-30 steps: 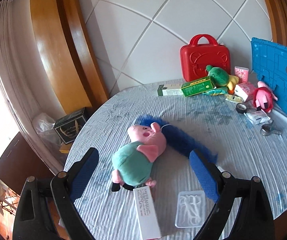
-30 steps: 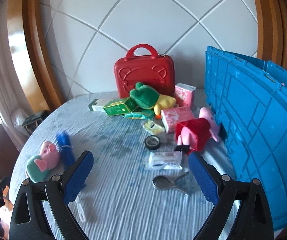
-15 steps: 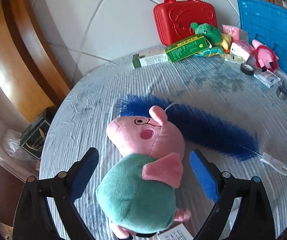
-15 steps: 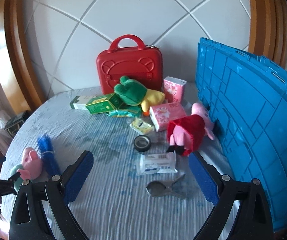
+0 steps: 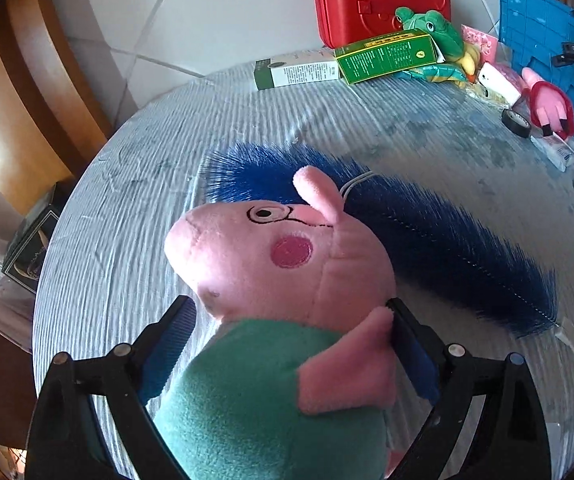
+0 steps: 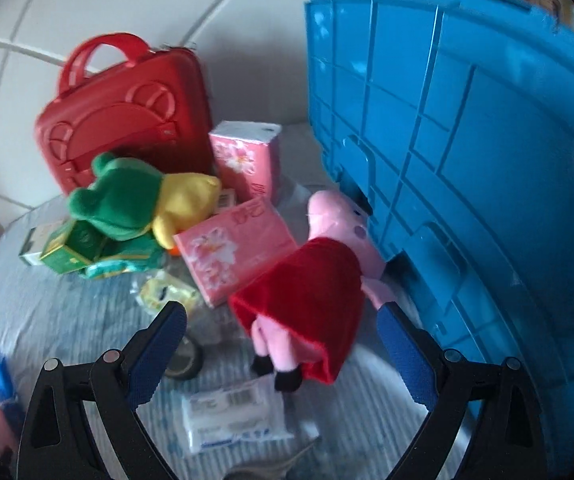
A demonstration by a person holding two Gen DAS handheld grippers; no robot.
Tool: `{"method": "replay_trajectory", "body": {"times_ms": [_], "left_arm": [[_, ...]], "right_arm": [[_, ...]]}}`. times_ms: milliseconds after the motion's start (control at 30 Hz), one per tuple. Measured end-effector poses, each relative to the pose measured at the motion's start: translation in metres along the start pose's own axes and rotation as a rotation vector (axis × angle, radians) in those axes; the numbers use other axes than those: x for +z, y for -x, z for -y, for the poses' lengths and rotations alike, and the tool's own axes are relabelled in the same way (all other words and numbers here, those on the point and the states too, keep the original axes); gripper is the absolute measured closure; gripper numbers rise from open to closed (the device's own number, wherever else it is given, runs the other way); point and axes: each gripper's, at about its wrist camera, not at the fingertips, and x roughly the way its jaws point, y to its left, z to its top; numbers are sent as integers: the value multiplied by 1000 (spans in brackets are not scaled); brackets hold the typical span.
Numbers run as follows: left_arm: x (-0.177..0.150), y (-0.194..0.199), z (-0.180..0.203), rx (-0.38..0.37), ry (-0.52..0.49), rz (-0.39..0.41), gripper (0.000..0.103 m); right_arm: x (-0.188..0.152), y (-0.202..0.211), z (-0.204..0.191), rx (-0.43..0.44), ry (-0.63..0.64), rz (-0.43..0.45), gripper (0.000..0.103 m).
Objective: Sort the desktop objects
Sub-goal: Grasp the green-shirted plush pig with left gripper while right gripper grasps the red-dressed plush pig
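A pig plush in a green shirt lies on the round table and fills the left wrist view. My left gripper is open and straddles its neck and shoulders; the right finger touches the plush's arm, the left stands just clear. A blue bristle brush lies behind it. In the right wrist view a pig plush in a red dress lies against the blue crate. My right gripper is open, its fingertips level with the plush's legs and skirt hem.
At the back stand a red case, a green frog plush, pink tissue packs and green boxes. A black tape roll and a white packet lie near the right fingers.
The left gripper has moved forward until its open fingers flank the green-shirt pig. The right gripper has closed in on the red-dress pig by the crate.
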Motion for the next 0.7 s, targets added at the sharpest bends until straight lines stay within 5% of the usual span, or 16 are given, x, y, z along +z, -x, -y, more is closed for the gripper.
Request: {"method": "replay_trajectory", "body": {"times_ms": [167,333,533,700], "left_arm": [[-3,-10,-1,-30,2,-52,6],[-11,-25,-1,24,-61,-134,5],[-14,-32,-31,-58,70,-166,5],[-18,-32,-33,-73,81,-154,5]], "right_arm": [[16,-70,13,-69,-87,-112,6],[15,-113,21,-132,-94,-194,2],[6,-138,21,-182,-55,-230,0],[-3,-138,19,-181,7,-239,2]]}}
